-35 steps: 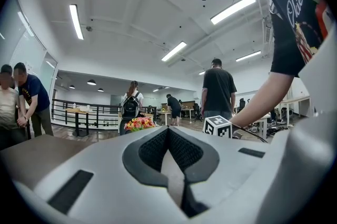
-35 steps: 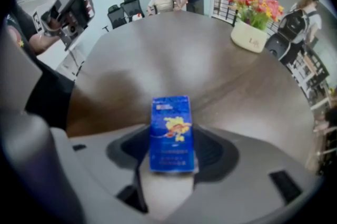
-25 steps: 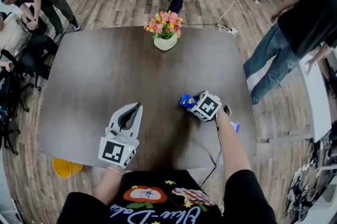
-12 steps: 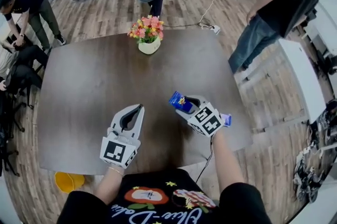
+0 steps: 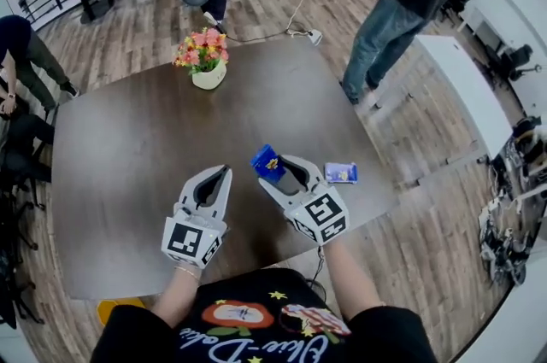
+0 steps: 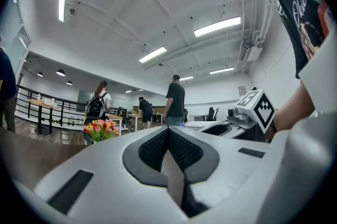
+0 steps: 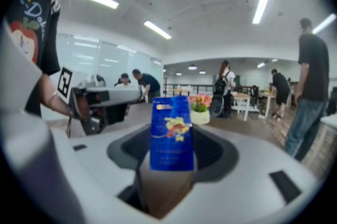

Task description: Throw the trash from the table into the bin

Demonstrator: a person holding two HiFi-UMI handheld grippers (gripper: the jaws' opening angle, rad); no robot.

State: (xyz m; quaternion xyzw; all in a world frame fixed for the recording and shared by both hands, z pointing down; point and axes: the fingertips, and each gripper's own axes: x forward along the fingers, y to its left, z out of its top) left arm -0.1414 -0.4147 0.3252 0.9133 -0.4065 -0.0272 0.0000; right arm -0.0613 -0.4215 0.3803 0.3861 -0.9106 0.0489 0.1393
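Note:
My right gripper [image 5: 275, 166] is shut on a blue snack packet [image 5: 267, 162] and holds it upright above the dark table [image 5: 128, 148]. In the right gripper view the packet [image 7: 171, 133] stands between the two jaws. My left gripper [image 5: 224, 173] hovers just left of it, jaws together with nothing in them; its tips [image 6: 168, 130] meet in the left gripper view. A second small blue-and-purple wrapper [image 5: 340, 173] lies on the table to the right of the right gripper. A yellow container [image 5: 120, 304] on the floor peeks out below the table's near left edge, mostly hidden.
A white pot of flowers [image 5: 202, 62] stands at the table's far side. A person in dark clothes [image 5: 402, 2] stands by the far right corner, and others are at the left edge and farther back. A white bench [image 5: 466, 88] runs along the right.
The right gripper has risen off the table with the blue packet and swung left toward the left gripper. The left gripper has barely shifted. The head view has turned.

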